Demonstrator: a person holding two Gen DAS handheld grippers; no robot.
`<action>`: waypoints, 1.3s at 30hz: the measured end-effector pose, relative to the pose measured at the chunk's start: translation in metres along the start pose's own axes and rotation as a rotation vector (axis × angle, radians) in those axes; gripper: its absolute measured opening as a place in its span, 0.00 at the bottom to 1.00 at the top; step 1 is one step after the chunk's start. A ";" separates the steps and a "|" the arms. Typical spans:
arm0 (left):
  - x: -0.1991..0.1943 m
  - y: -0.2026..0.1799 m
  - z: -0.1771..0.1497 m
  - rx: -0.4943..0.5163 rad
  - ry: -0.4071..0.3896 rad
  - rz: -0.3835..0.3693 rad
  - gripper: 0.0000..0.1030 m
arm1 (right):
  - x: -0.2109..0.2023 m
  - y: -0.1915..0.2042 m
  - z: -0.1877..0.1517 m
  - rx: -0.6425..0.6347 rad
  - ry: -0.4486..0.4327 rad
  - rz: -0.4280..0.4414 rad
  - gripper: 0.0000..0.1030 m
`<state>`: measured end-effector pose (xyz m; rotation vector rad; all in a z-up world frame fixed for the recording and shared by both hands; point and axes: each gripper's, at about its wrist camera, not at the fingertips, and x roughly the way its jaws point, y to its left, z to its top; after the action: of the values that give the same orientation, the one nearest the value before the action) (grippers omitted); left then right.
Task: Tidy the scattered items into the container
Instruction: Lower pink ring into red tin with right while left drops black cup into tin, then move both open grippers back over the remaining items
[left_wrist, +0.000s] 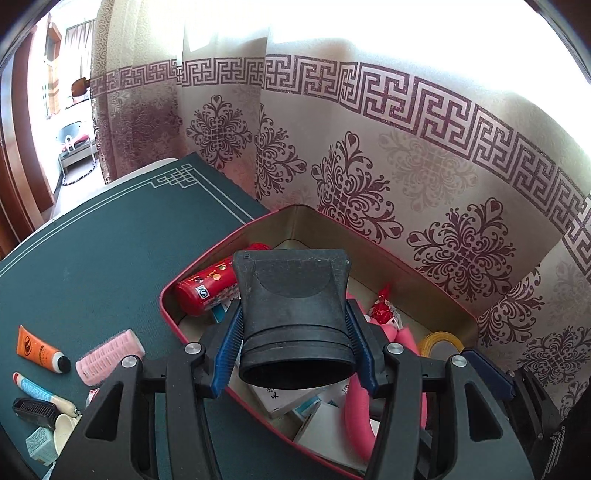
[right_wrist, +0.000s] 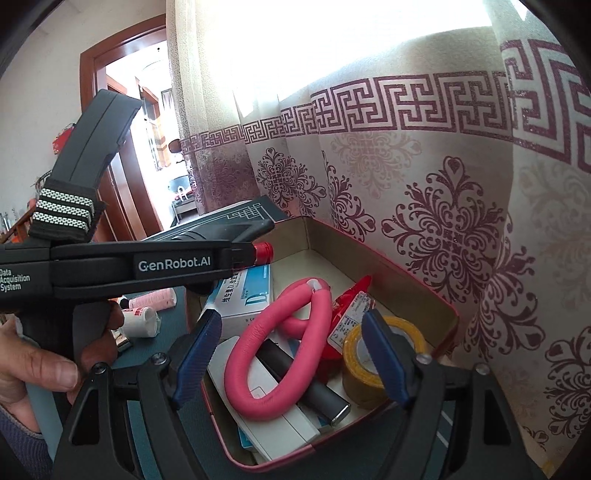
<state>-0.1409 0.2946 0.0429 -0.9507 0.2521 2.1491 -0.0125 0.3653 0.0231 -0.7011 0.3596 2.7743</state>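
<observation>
Left tongs clamped on a black hairdryer nozzle, held over the red-rimmed tin at the back of the table, against the curtain; nozzle not yet released. Right tongs spread wide with nothing between them, hovering over the same tin. Progress looks past halfway: already inside are a red bottle, pink foam roller, yellow tape roll, red packet, dark tube and several flat boxes. Still out on the table: orange tube, pink hair curler, a pen-like stick, black comb piece, small box (a pale cup beside it, partly hidden). Only the left view shows those leftovers and the nozzle grip itself; only the right view shows the tin's contents unobstructed, plus the left tool's body and the person's hand on it.
</observation>
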 end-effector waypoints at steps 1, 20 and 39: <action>0.004 -0.001 0.000 0.003 0.009 0.004 0.55 | 0.001 -0.001 0.000 0.005 0.002 -0.003 0.79; -0.034 0.022 -0.020 -0.075 -0.035 0.102 0.61 | 0.001 -0.005 -0.001 0.023 0.006 -0.005 0.81; -0.131 0.117 -0.106 -0.261 -0.077 0.330 0.61 | -0.015 0.030 -0.012 -0.112 -0.089 0.109 0.85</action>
<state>-0.1091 0.0919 0.0472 -1.0260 0.0953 2.5636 -0.0033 0.3311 0.0255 -0.5962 0.2327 2.9367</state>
